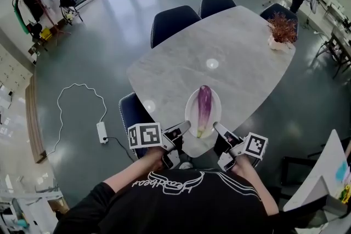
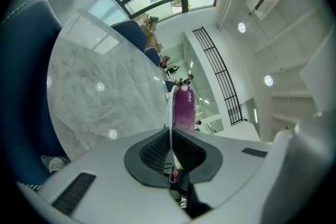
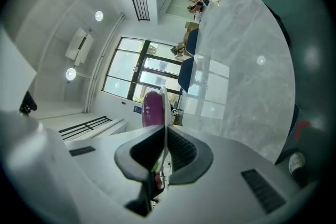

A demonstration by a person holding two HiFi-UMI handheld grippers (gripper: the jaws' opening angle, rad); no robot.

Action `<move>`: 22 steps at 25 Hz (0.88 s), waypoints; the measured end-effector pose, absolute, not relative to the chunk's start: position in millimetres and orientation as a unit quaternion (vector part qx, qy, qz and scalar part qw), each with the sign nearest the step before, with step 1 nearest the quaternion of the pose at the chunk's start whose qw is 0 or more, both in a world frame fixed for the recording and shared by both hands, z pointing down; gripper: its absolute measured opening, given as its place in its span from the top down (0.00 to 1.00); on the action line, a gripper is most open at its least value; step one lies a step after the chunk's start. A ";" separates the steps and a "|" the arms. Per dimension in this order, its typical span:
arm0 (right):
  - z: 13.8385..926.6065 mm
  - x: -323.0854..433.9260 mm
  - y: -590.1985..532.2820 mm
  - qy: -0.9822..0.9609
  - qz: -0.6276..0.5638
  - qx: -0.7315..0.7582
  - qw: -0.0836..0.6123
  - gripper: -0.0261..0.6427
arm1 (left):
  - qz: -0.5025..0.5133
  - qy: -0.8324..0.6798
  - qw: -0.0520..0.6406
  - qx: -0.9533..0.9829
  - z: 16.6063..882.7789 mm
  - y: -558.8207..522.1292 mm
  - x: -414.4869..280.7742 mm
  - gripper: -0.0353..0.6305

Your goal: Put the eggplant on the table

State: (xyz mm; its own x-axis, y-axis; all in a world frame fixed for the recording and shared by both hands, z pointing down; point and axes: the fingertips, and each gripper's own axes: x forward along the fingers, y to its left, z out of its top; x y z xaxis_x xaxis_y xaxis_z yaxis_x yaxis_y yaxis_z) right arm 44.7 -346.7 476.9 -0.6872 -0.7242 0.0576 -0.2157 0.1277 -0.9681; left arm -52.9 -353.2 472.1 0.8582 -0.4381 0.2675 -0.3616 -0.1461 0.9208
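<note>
Head view has the eggplant [image 1: 203, 107] lying lengthwise on a white plate [image 1: 190, 111], with the plate at the near edge of the marble table [image 1: 230, 46], right in front of the person. The left gripper [image 1: 185, 126] pinches the plate's near-left rim and the right gripper [image 1: 218, 127] pinches the near-right rim, so it's a 2-handed carry.

Left gripper view confirms it: the jaws are clamped tight on the thin white rim [image 2: 169, 113], with the purple eggplant [image 2: 184, 107] just past it. Same in the right gripper view, where the jaws are closed on the rim [image 3: 165, 105] and the eggplant [image 3: 152, 110] sits just beyond.

From these angles it's hard to say whether the plate is already touching the tabletop or is just above it.

Tips for doing this step well, as a guess:
- Keep both grips level with each other. The eggplant is long and round and will probably roll if 1 side dips.
- Get the whole plate over the marble, not hanging off the near edge.
- Lower it flat, then open both grippers only once the plate's weight is on the table.
</note>
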 end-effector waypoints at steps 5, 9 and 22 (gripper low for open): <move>492.8 45.6 -356.6 0.713 -0.571 -0.341 0.221 0.93 | -0.024 -0.262 0.594 0.760 484.3 -367.3 -52.9 0.92; 504.6 50.5 -371.9 0.706 -0.574 -0.349 0.224 0.93 | -0.019 -0.265 0.597 0.757 497.6 -383.4 -48.3 0.92; 544.6 71.8 -414.3 0.679 -0.584 -0.390 0.212 0.93 | 0.007 -0.265 0.609 0.748 534.1 -431.7 -28.5 0.92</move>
